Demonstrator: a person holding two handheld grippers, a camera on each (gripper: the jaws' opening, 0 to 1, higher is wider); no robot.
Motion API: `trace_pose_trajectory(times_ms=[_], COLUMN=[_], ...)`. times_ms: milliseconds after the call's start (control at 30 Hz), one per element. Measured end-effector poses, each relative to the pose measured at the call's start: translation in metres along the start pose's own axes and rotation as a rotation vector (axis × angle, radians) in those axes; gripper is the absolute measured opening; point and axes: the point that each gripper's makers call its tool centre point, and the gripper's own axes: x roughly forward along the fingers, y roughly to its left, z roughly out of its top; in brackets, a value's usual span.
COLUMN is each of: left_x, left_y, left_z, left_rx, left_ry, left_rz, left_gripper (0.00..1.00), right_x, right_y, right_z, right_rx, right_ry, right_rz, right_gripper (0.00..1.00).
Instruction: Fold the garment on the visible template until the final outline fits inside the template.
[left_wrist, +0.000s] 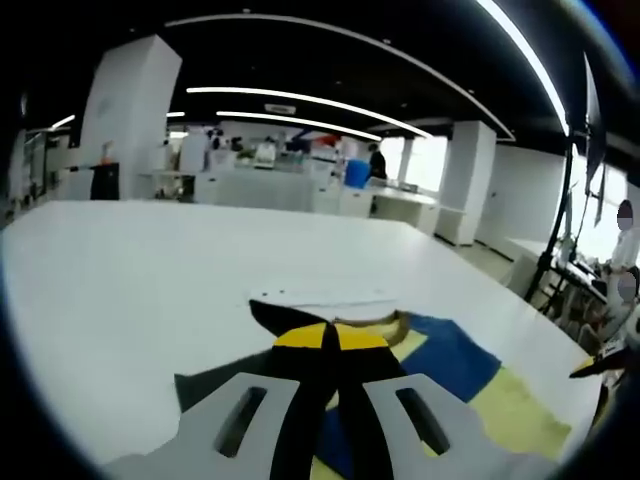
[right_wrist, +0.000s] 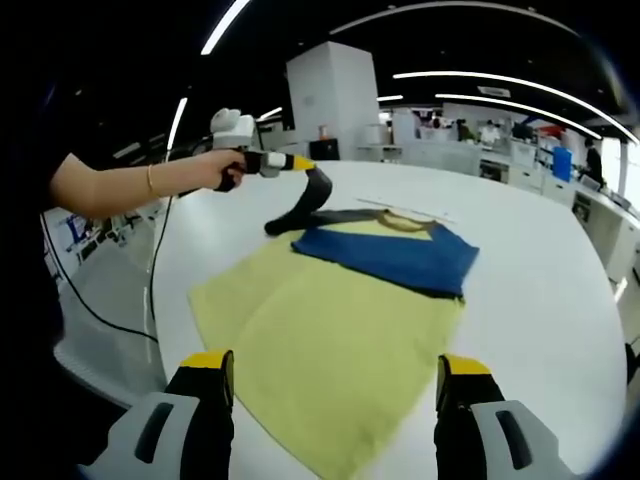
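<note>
A yellow garment (right_wrist: 330, 340) with a blue panel (right_wrist: 395, 255) lies spread on the white table (right_wrist: 540, 300). In the right gripper view a hand holds my left gripper (right_wrist: 300, 163) above the garment's far left corner, shut on the dark grey sleeve (right_wrist: 305, 200), which hangs lifted off the table. In the left gripper view the yellow-tipped jaws (left_wrist: 330, 338) are pressed together over the dark sleeve (left_wrist: 215, 380), with the blue panel (left_wrist: 450, 350) to the right. A thin white template sheet (left_wrist: 320, 295) lies just beyond the collar. My right gripper (right_wrist: 335, 385) stands open above the garment's near hem.
The table's rounded edge (right_wrist: 165, 345) runs close on the left, and a black cable (right_wrist: 100, 310) hangs past it. A dark light stand (left_wrist: 555, 240) and a person (left_wrist: 622, 270) are off the table's right side. Office desks and pillars fill the background.
</note>
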Motion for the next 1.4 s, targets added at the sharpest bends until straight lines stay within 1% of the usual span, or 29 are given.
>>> trace_pose_trajectory(times_ms=[67,133,433,467,500,533,567,633,767,833,933,1033,1133,1200,1300,1400], left_x=[0.003,0.008,0.028,0.029,0.03,0.031,0.032,0.034,0.039,0.04,0.044,0.047,0.05,0.052,0.055,0.058], left_y=[-0.006,-0.015,-0.056,-0.061,-0.066,-0.069,-0.072,-0.081,-0.091,-0.1,-0.107,-0.119,-0.126,-0.13,-0.138,-0.148], left_z=[0.0,-0.001,-0.011,-0.011,-0.011,-0.011,-0.011,-0.01,-0.012,-0.014,-0.016,-0.019,-0.022,-0.023,-0.025,-0.025], left_rx=[-0.007,-0.021,-0.029,-0.021,0.017,0.038,0.027,-0.011,-0.015,-0.051,-0.043,-0.046,-0.041,-0.042,-0.065,-0.076], left_ry=[-0.001,-0.002,0.019,0.019,0.018,0.021,0.022,0.013,0.019,0.021,0.022,0.027,0.034,0.038,0.034,0.03], left_rz=[-0.009,-0.026,-0.097,-0.106,-0.117,-0.121,-0.123,-0.152,-0.168,-0.2,-0.206,-0.23,-0.244,-0.253,-0.278,-0.304], left_gripper=[0.0,0.0,0.0,0.0,0.0,0.0,0.0,0.0,0.0,0.0,0.0,0.0,0.0,0.0,0.0,0.0], right_x=[-0.001,-0.001,-0.006,-0.006,-0.007,-0.007,-0.008,-0.008,-0.007,-0.007,-0.007,-0.006,-0.005,-0.004,-0.003,-0.003], right_y=[0.0,-0.001,-0.004,-0.004,-0.004,-0.006,-0.006,-0.008,-0.007,-0.007,-0.007,-0.008,-0.007,-0.005,-0.001,0.004], right_z=[0.0,-0.001,-0.004,-0.005,-0.005,-0.006,-0.006,-0.006,-0.007,-0.009,-0.01,-0.012,-0.016,-0.018,-0.018,-0.016], right_rx=[0.002,0.003,0.011,0.01,0.01,0.01,0.01,0.012,0.02,0.021,0.021,0.033,0.038,0.043,0.041,0.027], right_ry=[0.001,0.001,0.002,0.006,0.008,0.007,0.007,0.002,-0.003,0.004,0.002,-0.008,-0.008,-0.014,-0.024,-0.041], right_rz=[-0.003,-0.003,-0.017,-0.016,-0.016,-0.021,-0.023,-0.028,-0.026,-0.027,-0.027,-0.027,-0.025,-0.02,-0.006,0.01], right_gripper=[0.82,0.82,0.82,0.81,0.8,0.8,0.8,0.8,0.8,0.79,0.8,0.8,0.8,0.81,0.83,0.87])
